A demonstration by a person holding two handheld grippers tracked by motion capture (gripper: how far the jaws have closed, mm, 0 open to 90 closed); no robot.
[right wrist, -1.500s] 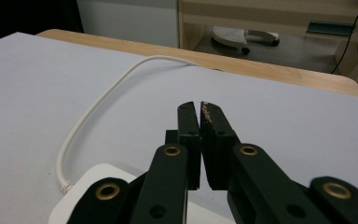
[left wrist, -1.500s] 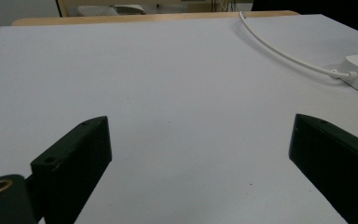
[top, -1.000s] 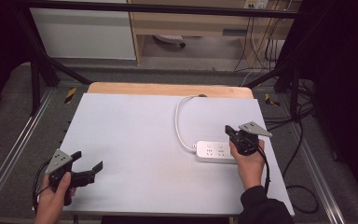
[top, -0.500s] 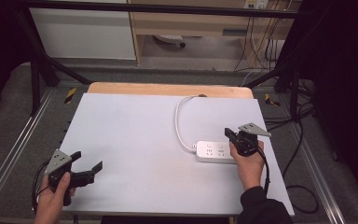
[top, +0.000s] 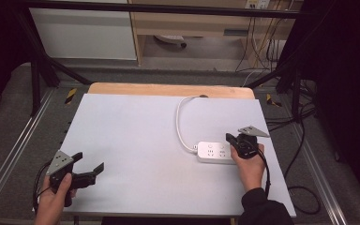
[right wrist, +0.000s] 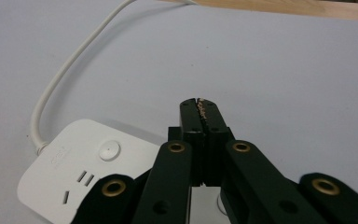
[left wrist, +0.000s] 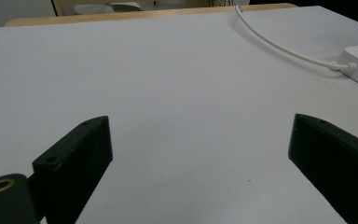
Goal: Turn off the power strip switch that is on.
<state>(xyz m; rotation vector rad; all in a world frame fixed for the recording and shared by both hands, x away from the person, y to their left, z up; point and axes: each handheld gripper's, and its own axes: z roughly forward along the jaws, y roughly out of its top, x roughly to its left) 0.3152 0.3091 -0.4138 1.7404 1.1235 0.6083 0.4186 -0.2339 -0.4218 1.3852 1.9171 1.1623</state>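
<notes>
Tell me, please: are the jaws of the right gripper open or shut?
Shut. In the right gripper view the two black jaws of the right gripper meet with nothing between them, above the white power strip.

No readable text, brand or no. anywhere. The white power strip (right wrist: 88, 172) has a faint embossed mark beside its round button, too small & blurred to make out.
</notes>
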